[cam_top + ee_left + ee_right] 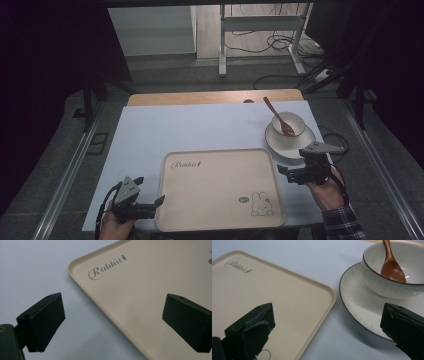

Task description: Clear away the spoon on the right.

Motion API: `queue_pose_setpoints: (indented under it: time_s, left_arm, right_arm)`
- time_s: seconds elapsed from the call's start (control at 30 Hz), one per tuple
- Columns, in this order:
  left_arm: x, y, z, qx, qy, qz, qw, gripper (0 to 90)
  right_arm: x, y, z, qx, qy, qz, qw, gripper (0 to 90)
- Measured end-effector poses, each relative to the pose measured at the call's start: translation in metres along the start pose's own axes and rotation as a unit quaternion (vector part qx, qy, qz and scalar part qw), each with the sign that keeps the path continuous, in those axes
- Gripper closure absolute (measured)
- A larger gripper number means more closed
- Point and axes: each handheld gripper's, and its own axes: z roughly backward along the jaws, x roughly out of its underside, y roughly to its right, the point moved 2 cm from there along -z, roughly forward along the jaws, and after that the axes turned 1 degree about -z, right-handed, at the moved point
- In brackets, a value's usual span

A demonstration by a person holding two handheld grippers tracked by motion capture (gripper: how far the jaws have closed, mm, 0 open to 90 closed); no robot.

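Hovering wide-jawed, empty, left gripper (159,201) over tray (220,170) edge, right gripper (283,171) beside plate (278,143); probably nothing started; next likely needs reaching the bowl (295,120).

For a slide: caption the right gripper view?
Open right gripper poised over the gap between tray and plate, which holds a bowl with spoon.
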Motion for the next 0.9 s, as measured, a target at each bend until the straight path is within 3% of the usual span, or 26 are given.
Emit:
queue_pose_setpoints:
  time_s: [0.43,0.77,0.9]
  left_arm:
    - [0.000,0.000,0.000,0.000,-0.002,-0.001,1.0000,4.0]
    - [0.000,0.000,0.000,0.001,-0.002,-0.001,1.0000,4.0]
    - [0.000,0.000,0.000,0.001,-0.002,-0.002,1.0000,4.0]
  right_arm:
    - [-0.021,0.011,-0.017,-0.004,-0.002,-0.004,1.0000,0.0]
    - [-0.040,0.025,-0.035,0.025,-0.019,0.004,0.9995,0.0]
    - [-0.048,0.033,-0.043,0.037,-0.028,-0.006,0.9989,0.0]
